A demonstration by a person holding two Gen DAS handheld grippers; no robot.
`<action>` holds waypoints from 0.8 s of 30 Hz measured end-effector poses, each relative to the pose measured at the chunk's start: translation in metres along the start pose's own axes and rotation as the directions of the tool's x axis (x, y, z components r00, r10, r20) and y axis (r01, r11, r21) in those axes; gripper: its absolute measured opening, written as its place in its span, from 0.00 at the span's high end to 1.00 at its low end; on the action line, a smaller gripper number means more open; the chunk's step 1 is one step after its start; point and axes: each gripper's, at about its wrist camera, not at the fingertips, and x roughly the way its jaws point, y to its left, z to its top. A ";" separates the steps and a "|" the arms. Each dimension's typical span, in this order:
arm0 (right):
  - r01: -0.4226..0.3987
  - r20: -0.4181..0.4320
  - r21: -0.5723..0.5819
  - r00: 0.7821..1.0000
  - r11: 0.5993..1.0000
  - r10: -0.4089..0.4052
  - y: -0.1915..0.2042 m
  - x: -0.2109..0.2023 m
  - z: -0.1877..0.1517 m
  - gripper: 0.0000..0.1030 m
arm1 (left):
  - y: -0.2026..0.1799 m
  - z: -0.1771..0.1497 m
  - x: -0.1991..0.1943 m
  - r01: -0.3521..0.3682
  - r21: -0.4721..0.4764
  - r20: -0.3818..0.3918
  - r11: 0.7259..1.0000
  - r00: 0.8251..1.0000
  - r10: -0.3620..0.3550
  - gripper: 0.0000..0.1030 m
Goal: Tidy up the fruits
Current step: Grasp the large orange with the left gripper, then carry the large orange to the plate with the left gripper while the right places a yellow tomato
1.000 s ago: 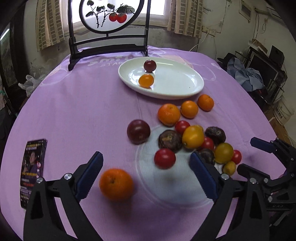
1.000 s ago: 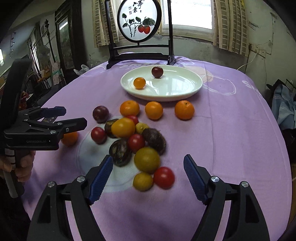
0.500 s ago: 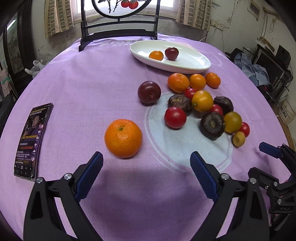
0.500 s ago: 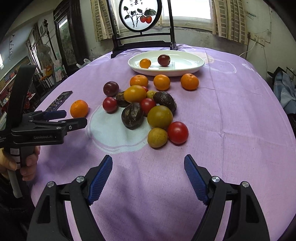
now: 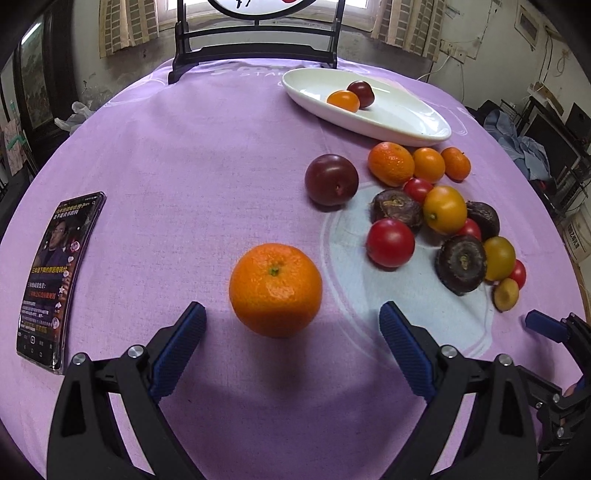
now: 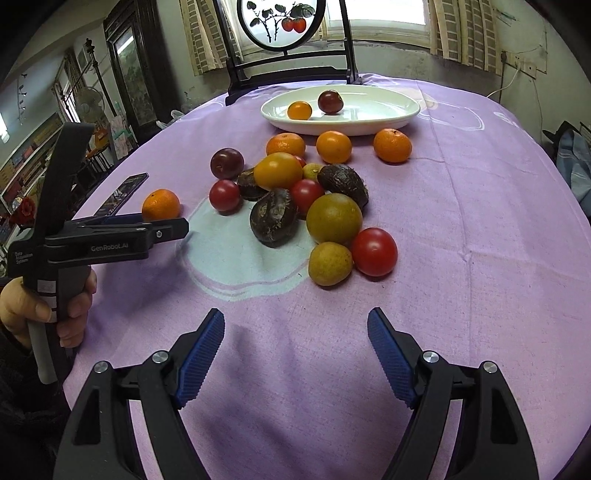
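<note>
A lone orange mandarin (image 5: pixel 275 288) lies on the purple cloth just ahead of my left gripper (image 5: pixel 291 334), which is open and empty; it also shows in the right wrist view (image 6: pixel 161 204). A heap of fruit (image 5: pixel 436 218) lies to its right: tomatoes, mandarins, dark plums, yellow fruit. A dark plum (image 5: pixel 331 179) sits apart. A white oval plate (image 5: pixel 402 118) at the back holds an orange tomato (image 5: pixel 343 100) and a dark plum (image 5: pixel 361 93). My right gripper (image 6: pixel 295 345) is open and empty, short of the heap (image 6: pixel 295 192).
A phone (image 5: pixel 55 273) lies face up at the table's left edge. A black stand with a round painted panel (image 6: pixel 284 22) is behind the plate (image 6: pixel 391 114). The left gripper (image 6: pixel 155 232) and the hand holding it show in the right wrist view.
The left gripper has moved closer to the lone mandarin, which now sits larger between its open fingers. The right gripper has pulled back from the heap a little.
</note>
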 end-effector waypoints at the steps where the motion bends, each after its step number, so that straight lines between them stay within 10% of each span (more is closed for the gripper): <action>1: -0.003 0.000 0.001 1.000 1.000 0.003 0.000 0.000 0.001 0.22 | 0.000 0.000 0.001 0.004 0.003 -0.006 1.000 1.000 -0.004 0.10; 13: -0.019 -0.005 0.004 1.000 1.000 0.019 0.002 0.000 0.006 0.22 | 0.002 0.004 0.000 -0.020 -0.005 0.020 1.000 1.000 0.020 0.54; 18: 0.050 -0.043 0.007 0.998 0.999 -0.050 0.000 0.012 0.008 0.22 | 0.002 0.001 -0.001 -0.025 0.012 0.033 1.000 0.999 0.025 0.57; 24: 0.109 -0.045 0.011 0.993 0.994 -0.108 -0.003 0.022 0.019 0.51 | 0.002 0.000 -0.002 -0.020 0.014 0.031 1.000 0.999 0.020 0.57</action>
